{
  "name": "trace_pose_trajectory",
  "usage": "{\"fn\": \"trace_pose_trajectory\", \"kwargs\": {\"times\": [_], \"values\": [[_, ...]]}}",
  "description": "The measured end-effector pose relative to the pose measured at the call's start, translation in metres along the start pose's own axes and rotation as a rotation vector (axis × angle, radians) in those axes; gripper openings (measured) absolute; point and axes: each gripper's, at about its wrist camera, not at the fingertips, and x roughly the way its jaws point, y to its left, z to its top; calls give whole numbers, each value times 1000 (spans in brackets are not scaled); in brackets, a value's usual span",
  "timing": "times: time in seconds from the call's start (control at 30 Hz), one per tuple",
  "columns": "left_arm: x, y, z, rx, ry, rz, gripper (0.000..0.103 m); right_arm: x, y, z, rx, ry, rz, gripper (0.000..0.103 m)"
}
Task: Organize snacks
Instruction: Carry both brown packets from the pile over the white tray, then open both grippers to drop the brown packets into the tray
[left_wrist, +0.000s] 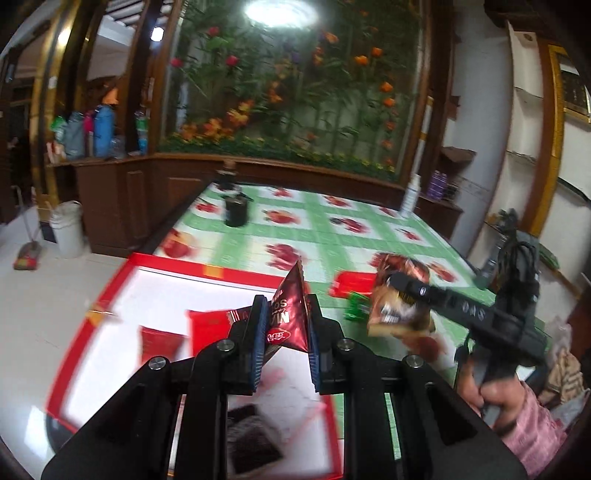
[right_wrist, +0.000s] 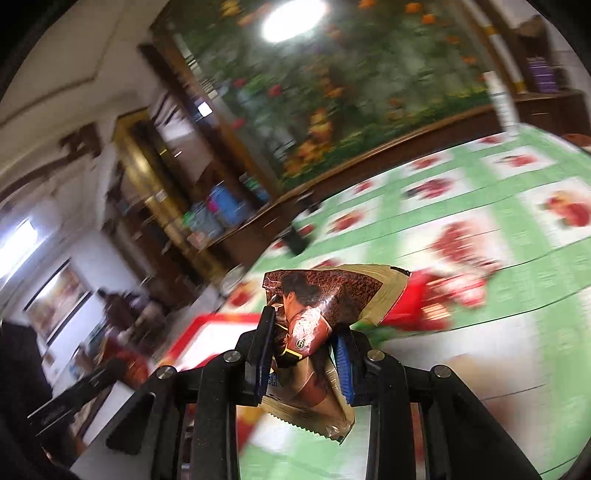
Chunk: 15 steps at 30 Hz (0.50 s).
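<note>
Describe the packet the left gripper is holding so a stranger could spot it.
Over the red-rimmed white tray, the left gripper pinches a dark maroon foil packet, corner pointing up. Tray packets below lie flat; the brown-and-gold packet is in the other gripper.

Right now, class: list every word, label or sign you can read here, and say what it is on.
"SO" and "MA", upside down, cut off: dark red packet in the left gripper.
"®": brown and gold packet in the right gripper.
Its other lettering: blurred, unreadable.
</note>
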Motion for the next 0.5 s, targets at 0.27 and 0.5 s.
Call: {"fn": "trace_pose_trajectory", "kwargs": {"times": [0.27, 0.5], "values": [[-4, 34, 0, -31, -29, 94, 17, 45, 80, -26, -111, 125, 139, 30], [-1, 53, 4, -28, -52, 172, 17, 72, 122, -33, -192, 171, 130, 30]]}}
